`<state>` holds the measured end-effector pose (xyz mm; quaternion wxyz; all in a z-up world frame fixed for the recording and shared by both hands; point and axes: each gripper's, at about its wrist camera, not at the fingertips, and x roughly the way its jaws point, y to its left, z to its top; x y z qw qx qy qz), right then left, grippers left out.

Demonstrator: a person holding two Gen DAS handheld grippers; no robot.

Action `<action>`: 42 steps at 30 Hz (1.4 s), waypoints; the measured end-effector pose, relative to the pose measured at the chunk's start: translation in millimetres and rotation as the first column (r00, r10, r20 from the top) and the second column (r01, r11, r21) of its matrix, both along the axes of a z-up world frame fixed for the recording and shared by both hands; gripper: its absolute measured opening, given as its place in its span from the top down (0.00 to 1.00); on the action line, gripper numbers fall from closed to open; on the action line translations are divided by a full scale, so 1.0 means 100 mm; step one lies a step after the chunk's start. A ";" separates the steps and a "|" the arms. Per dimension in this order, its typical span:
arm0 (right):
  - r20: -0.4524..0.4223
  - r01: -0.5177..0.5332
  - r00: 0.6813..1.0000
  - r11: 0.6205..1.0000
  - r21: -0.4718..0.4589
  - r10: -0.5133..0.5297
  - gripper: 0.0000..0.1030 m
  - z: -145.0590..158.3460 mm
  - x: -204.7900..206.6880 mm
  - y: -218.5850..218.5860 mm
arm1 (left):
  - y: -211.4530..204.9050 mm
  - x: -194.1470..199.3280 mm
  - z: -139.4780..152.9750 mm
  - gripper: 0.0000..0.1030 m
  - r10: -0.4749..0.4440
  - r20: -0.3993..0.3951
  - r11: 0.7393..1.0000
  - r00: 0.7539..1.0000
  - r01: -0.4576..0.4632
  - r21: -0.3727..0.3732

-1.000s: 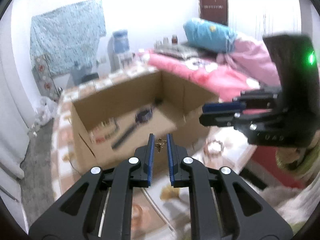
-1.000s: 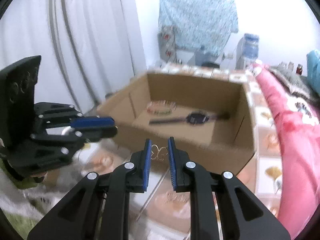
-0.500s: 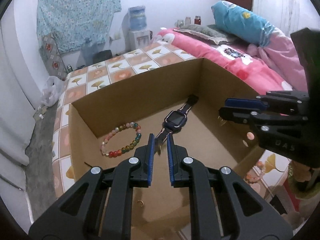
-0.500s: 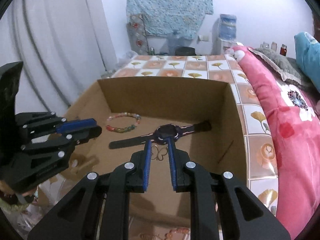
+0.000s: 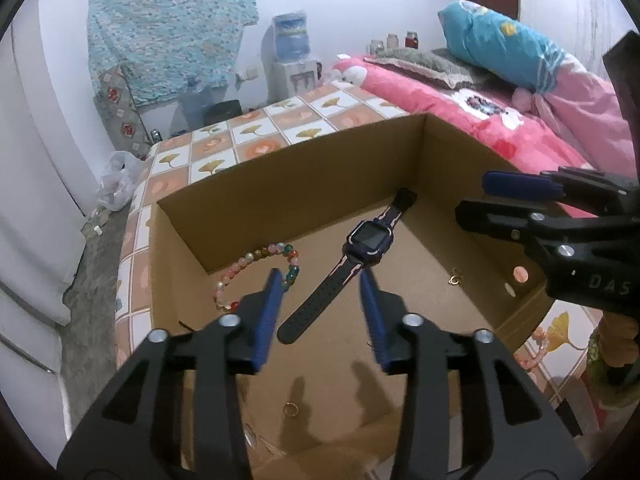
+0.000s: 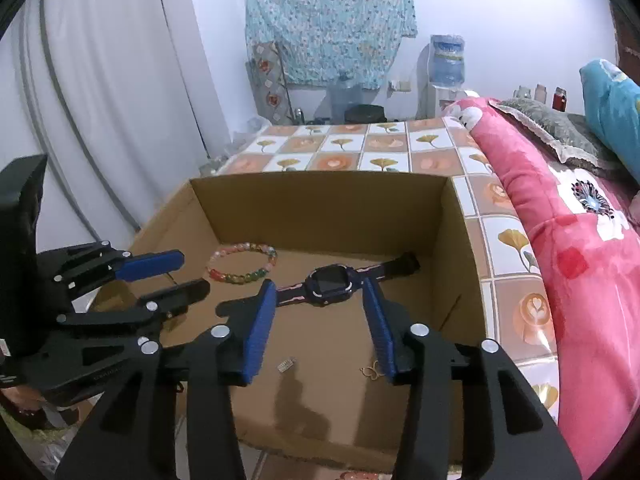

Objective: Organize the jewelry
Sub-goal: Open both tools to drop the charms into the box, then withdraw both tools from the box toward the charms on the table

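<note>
My left gripper and right gripper hang over the cardboard box, jaws just sprung apart and empty; a gold earring lies on the box floor beside the right fingertips, the watch just beyond.

We see white walls, a blue patterned cloth hung at 12 o'clock, a water dispenser at 1, pale curtains at 10, a pink floral bed at 3, and a tiled-print floor mat ahead.

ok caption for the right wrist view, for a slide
Open right hand-held gripper above a cardboard box holding a watch and bead bracelet.
</note>
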<state>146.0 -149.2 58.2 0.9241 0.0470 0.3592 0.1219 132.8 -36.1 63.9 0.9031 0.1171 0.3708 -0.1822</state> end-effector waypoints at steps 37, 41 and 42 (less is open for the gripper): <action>-0.037 -0.092 0.995 0.996 0.019 0.093 0.34 -0.34 -1.47 -0.01 | 0.58 -1.36 -0.16 0.20 -0.102 -0.006 0.959 0.995 0.097 -0.268; -0.118 -0.074 0.990 0.997 0.036 0.078 0.34 -0.56 -1.46 -0.02 | 0.51 -1.31 -0.37 0.20 -0.083 -0.058 0.969 0.995 0.067 -0.236; -0.126 -0.071 0.989 0.997 0.030 0.075 0.34 -0.59 -1.46 -0.01 | 0.49 -1.29 -0.42 0.20 -0.083 -0.072 0.971 0.994 0.065 -0.228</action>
